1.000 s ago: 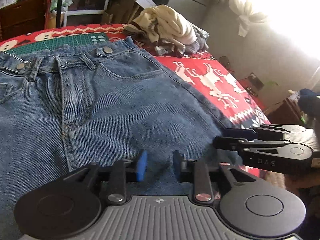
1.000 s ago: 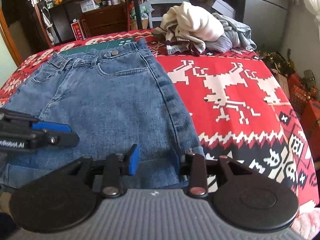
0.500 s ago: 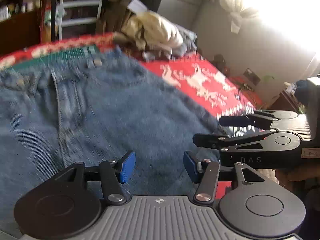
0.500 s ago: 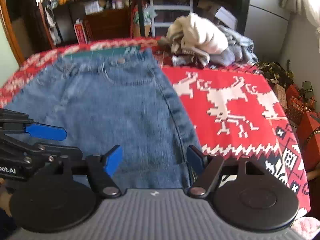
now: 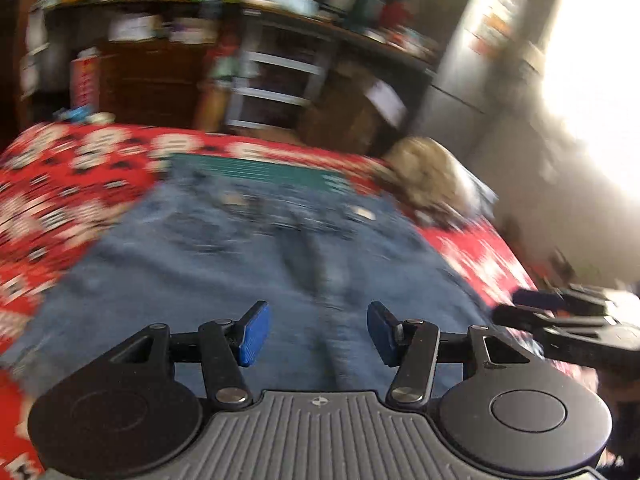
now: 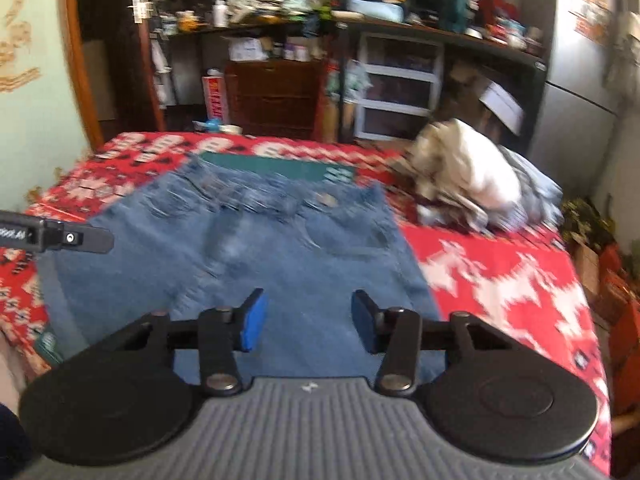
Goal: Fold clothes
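The jeans (image 6: 288, 264) lie flat on a red patterned blanket (image 6: 500, 280), filling the middle of both views. They are folded short: the waistband with its metal button (image 6: 326, 199) sits at the far edge, toward the upper middle of the frame, and the folded edge runs along the bottom just ahead of the tools. The fly seam runs from the waistband down toward the camera, so the garment points away from the viewer, waist first.

In the left wrist view the left tool (image 5: 316, 334) hangs over the lower middle of the denim with its blue pads (image 5: 254, 334) spread wide and nothing between them. The right tool (image 6: 306, 322) in its own view is likewise wide apart and empty, above the near right part of the jeans.

A green cutting mat (image 6: 276, 167) peeks out beyond the waistband. A heap of pale clothes (image 6: 472, 176) sits on the blanket in the upper right, apart from the jeans. Both views are blurred.
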`<act>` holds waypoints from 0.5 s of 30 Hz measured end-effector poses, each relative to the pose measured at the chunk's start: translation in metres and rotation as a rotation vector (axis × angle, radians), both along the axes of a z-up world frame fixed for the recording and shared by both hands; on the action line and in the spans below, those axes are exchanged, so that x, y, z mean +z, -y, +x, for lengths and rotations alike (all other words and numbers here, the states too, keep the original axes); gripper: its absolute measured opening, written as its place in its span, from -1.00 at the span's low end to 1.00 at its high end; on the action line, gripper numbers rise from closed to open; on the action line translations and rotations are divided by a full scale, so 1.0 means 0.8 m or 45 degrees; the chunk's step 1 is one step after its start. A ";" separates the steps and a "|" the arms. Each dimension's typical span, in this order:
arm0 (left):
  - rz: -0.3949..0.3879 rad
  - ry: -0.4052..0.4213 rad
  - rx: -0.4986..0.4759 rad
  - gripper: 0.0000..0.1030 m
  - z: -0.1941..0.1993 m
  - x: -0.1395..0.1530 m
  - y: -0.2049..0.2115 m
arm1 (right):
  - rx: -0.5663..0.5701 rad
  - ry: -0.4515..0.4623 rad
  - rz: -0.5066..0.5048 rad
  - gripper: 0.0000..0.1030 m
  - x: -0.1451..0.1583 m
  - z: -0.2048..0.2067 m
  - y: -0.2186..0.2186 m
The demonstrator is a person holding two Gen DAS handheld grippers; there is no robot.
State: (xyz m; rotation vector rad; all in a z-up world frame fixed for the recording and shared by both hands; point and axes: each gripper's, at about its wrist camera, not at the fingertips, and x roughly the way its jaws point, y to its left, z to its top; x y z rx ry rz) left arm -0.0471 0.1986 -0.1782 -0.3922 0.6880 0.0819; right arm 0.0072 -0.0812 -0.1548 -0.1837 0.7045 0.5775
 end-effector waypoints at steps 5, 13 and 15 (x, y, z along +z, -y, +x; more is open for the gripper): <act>-0.083 0.010 0.278 -0.09 -0.033 -0.022 -0.093 | 0.156 -0.047 0.068 -0.66 0.012 0.039 -0.079; -0.236 -0.020 0.440 -0.72 -0.038 -0.062 -0.171 | 0.585 -0.113 0.008 -0.79 0.005 0.097 -0.255; -0.245 -0.027 0.458 -0.72 -0.036 -0.069 -0.176 | 0.682 -0.139 -0.010 -0.85 -0.003 0.102 -0.296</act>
